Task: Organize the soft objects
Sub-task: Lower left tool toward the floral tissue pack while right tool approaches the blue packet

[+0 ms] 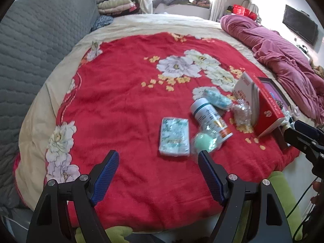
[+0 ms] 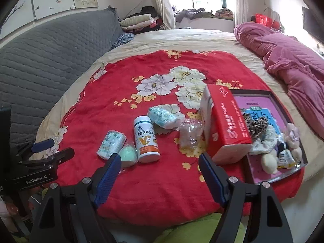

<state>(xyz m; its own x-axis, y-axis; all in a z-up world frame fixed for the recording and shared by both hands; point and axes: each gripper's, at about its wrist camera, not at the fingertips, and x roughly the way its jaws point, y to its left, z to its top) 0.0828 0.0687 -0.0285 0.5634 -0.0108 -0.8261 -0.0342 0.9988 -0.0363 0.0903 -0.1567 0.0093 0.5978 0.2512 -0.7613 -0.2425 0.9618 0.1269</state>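
While both claws are hanging wide open and empty above a red floral blanket (image 2: 113, 93), I am seeing my left claw (image 1: 158, 160) near a tissue pack (image 1: 175, 138) and my right claw (image 2: 159, 162) before a white bottle (image 2: 146, 139); beside it is lying a green, possibly spongy, ball (image 2: 127, 155).

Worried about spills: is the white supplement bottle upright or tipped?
Upright, apparently: the white supplement bottle stands on its base on the red blanket, cap on top.
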